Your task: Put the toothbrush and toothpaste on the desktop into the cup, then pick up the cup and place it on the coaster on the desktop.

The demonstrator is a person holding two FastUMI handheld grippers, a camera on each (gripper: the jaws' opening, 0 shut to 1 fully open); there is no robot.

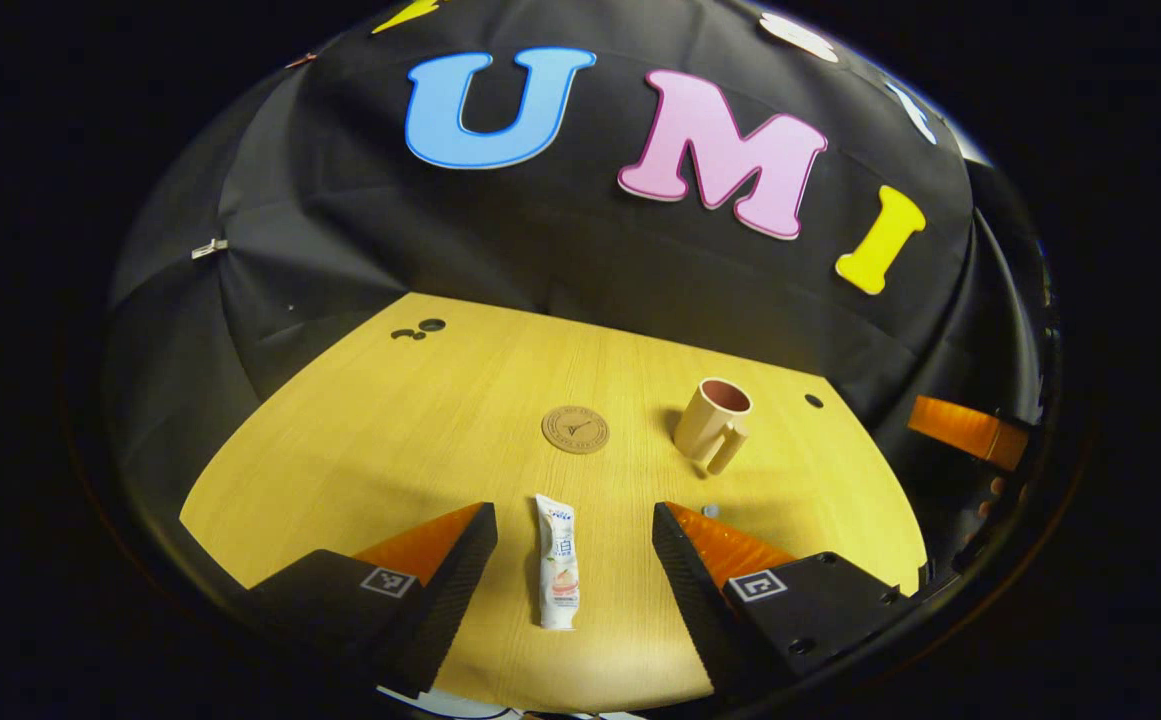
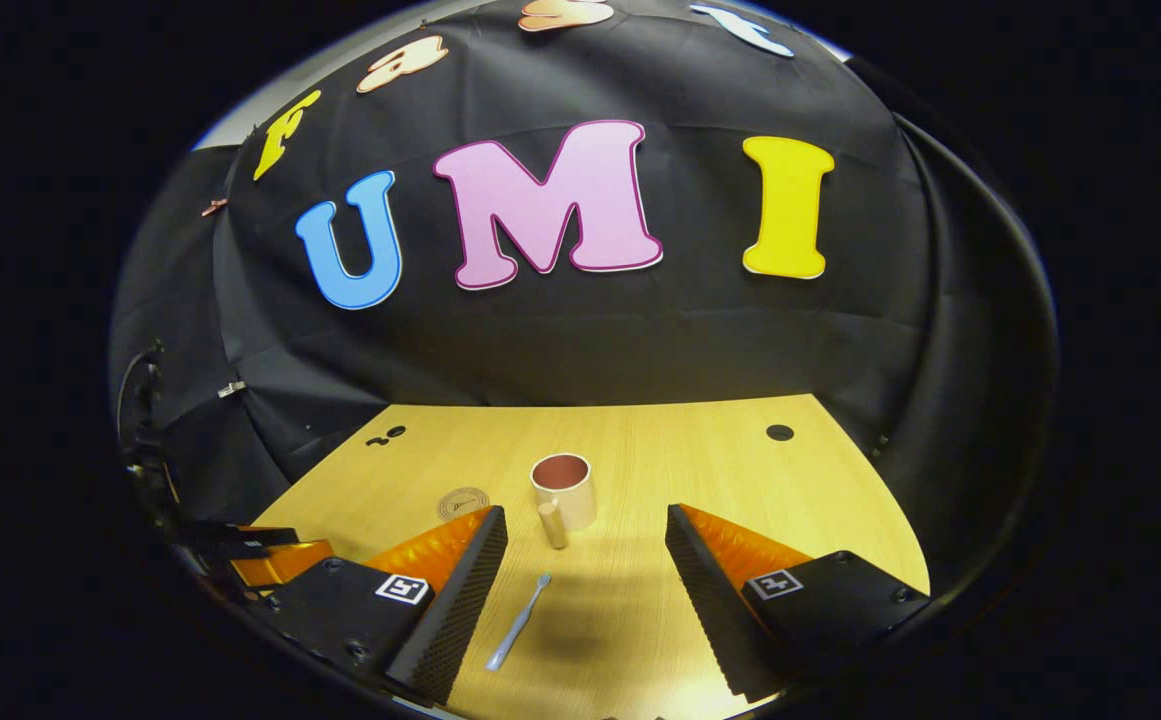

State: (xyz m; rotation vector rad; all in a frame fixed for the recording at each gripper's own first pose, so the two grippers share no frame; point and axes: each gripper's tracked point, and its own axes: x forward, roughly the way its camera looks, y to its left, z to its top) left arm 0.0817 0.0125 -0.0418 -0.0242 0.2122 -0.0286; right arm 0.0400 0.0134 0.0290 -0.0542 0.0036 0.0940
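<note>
Desktop [image 1: 360, 450]: light wood, all task items lying loose on it, nothing in either gripper.

Left gripper [image 1: 574, 535]: fingers wide apart, holding nothing, touching nothing. It sits above the near part of the desk with the toothpaste between its two fingers in the left gripper view, clear gap on both sides.

Right gripper [image 2: 586, 535]: also spread wide, empty, no contact. In the right gripper view the toothbrush lies in the gap between its fingers, closer to the left finger [image 2: 460, 590], not touching it as far as I can tell. An orange finger of this gripper also shows at the right edge of the left gripper view.

Cup [image 2: 564, 491]: beige, reddish inside, upright, empty, handle facing the right gripper's camera. Stands on bare wood, just right of the coaster and apart from it.

Coaster [image 1: 575, 429]: round, brown, flat on the desk, nothing on it. Sits beyond the toothpaste, roughly mid-desk.

Toothpaste [image 1: 557, 562]: white tube lying flat, long axis pointing away from the left gripper's camera.

Toothbrush [image 2: 518, 622]: pale, thin, lying flat at a slant, head end toward the cup, well short of it.
</note>
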